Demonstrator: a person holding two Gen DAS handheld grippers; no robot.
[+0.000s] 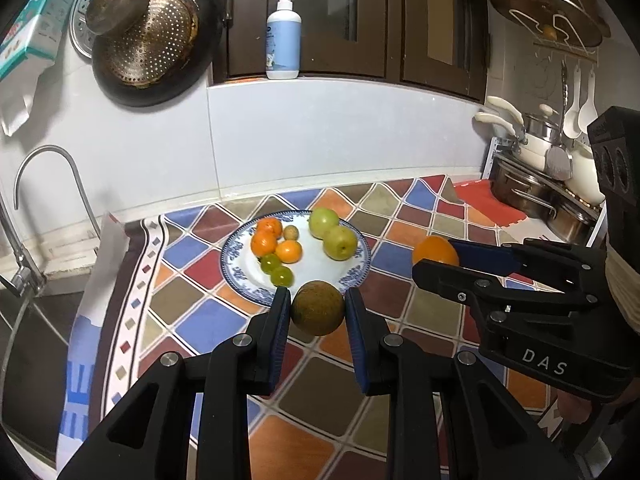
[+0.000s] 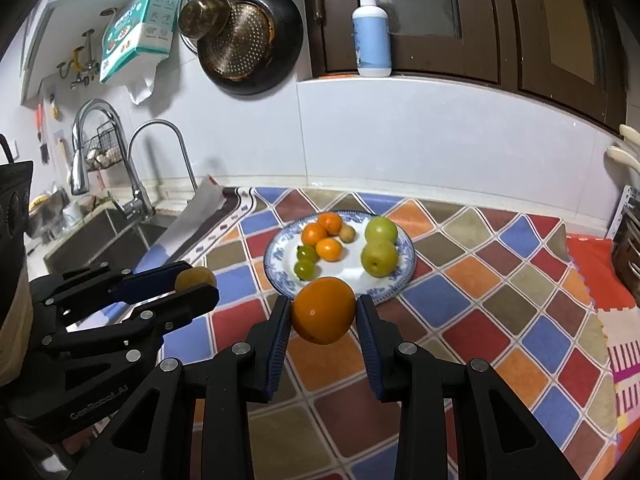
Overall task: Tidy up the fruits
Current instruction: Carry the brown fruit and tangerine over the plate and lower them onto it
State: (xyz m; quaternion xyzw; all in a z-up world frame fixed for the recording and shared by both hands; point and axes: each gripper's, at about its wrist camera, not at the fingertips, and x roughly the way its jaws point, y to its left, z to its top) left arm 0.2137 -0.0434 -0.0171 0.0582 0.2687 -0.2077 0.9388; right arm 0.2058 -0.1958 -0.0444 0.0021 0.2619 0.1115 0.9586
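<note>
Item one: my left gripper (image 1: 318, 308), jaws pinching a brownish-green round fruit (image 1: 317, 308) between the blue pads, held above the patterned mat (image 1: 208, 320) on the bench. Item two: my right gripper (image 2: 323, 312), jaws pinching an orange (image 2: 323, 310) in the same manner, also held off the mat. From the left wrist view the right gripper sits to the right of my left jaws, its orange (image 1: 435, 251) showing at the fingertips; from the right wrist view the left gripper (image 2: 196, 280) sits to the left, holding its fruit (image 2: 195, 278). Item three: a blue-and-white plate (image 1: 240, 276) just ahead of both sets of jaws, resting on the mat. On it I count three small oranges (image 1: 265, 243) grouped at the left, a small tan fruit (image 1: 291, 233) beside them, two small green fruits (image 1: 281, 276) on the near side, and two green apples (image 1: 340, 242) touching each other at the right. Item four: a sink with a curved tap (image 2: 160, 160) far left of the jaws; a pump bottle (image 1: 283, 38) on the ledge beyond the plate; pans (image 2: 248, 40) hanging on the wall.
</note>
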